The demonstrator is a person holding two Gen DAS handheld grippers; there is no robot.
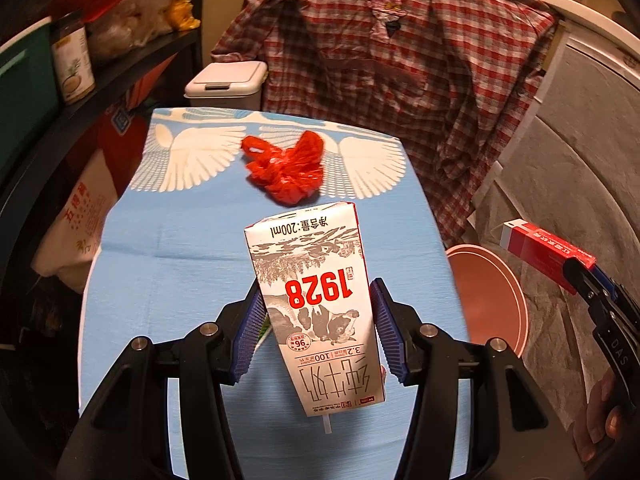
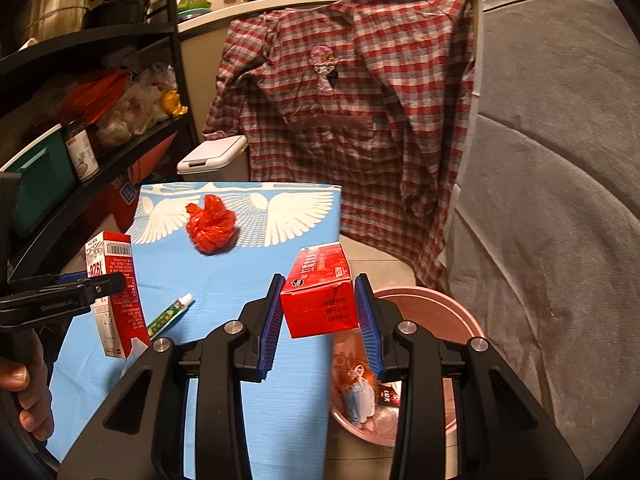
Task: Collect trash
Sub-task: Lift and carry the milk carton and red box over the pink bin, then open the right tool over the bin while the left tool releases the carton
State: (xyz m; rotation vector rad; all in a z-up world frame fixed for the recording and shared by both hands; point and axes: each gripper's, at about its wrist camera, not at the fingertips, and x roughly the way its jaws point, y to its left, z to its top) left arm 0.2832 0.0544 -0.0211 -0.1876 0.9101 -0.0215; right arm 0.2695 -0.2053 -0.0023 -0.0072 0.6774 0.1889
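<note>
Left tongs pinch a white milk carton across its narrow faces, blue pads pressed to both sides; carton is held upside down, print inverted, clear of the counter, its straw hanging from the lower end. The tongs angle steeply downward over the blue cloth. Right tongs pinch a red box between the pads, its far end tilted up and away, carried over the counter's right edge, just beside the pink bin. These tongs point down at a shallower angle. In the right wrist view, fingers of the person's left hand wrap the left grip at the frame's left edge; in the left wrist view, the right hand shows low at right. On the counter: a crumpled red plastic bag near the far end, well apart from both tongs, and a small tube lying flat near the carton. The bin sits on the floor against the counter's right side, some wrappers inside.
</note>
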